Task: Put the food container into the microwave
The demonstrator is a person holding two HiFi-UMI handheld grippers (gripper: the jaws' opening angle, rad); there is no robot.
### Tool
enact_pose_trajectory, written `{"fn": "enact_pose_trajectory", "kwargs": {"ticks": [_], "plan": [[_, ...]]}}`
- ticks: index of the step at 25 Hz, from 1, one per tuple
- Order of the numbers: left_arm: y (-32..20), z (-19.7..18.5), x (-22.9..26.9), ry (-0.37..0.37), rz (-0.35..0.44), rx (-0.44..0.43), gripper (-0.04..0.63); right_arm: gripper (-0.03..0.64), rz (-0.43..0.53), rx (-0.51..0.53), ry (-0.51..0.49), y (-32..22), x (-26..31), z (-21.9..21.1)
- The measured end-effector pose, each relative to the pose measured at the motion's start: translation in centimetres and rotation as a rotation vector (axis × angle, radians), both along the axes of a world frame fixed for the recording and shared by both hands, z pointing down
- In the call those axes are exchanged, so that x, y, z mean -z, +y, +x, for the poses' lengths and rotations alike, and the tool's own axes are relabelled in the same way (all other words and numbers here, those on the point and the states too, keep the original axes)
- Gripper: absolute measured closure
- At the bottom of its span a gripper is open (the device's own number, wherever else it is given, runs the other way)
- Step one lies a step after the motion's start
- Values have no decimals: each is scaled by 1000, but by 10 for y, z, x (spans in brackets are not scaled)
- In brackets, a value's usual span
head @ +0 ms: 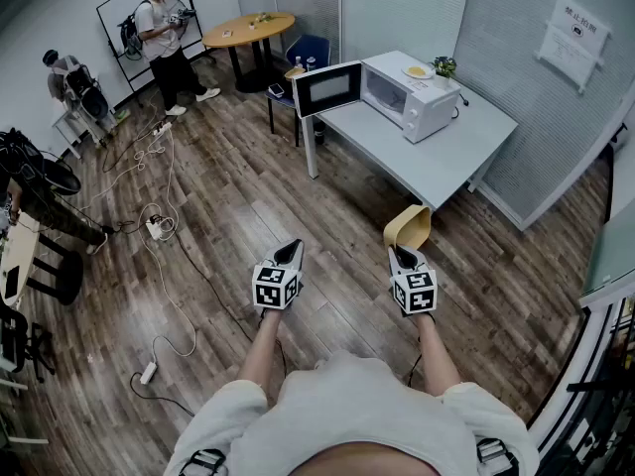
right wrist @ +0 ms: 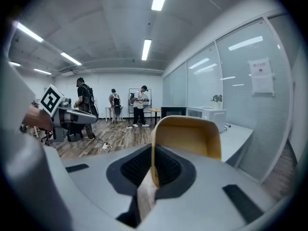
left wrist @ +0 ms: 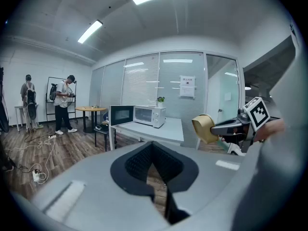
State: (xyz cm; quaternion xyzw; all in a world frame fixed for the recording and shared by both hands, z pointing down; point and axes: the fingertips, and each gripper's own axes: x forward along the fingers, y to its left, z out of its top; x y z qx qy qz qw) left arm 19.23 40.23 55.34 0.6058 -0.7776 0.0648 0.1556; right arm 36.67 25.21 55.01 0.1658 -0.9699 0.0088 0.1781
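Note:
My right gripper point(head: 402, 255) is shut on the rim of a tan food container point(head: 409, 227), held on its side above the wooden floor. The right gripper view shows the container point(right wrist: 190, 137) with its open hollow toward the camera and its wall pinched between the pads. My left gripper point(head: 291, 254) is shut and holds nothing; its jaws meet in the left gripper view point(left wrist: 155, 163). The white microwave point(head: 405, 92) stands on a grey table point(head: 427, 162) ahead, its door point(head: 326, 88) swung open to the left.
A small potted plant point(head: 444, 66) and a yellow plate point(head: 418, 71) sit on top of the microwave. Cables and a power strip point(head: 156, 228) lie on the floor at left. Two people point(head: 167, 28) stand at the far left near a round table point(head: 248, 30). Glass walls run behind the table.

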Motion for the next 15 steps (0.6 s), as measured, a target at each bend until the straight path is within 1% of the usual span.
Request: {"fn": "enact_pose_trajectory", "kwargs": {"ticks": [7,15], "plan": [[-3,8,2,7,7,-9,584,589,-6,2,9,3,-2,2],[-13,17,-8,17,-7,-18,584,589,-9,16,11,-3,-8,3]]}}
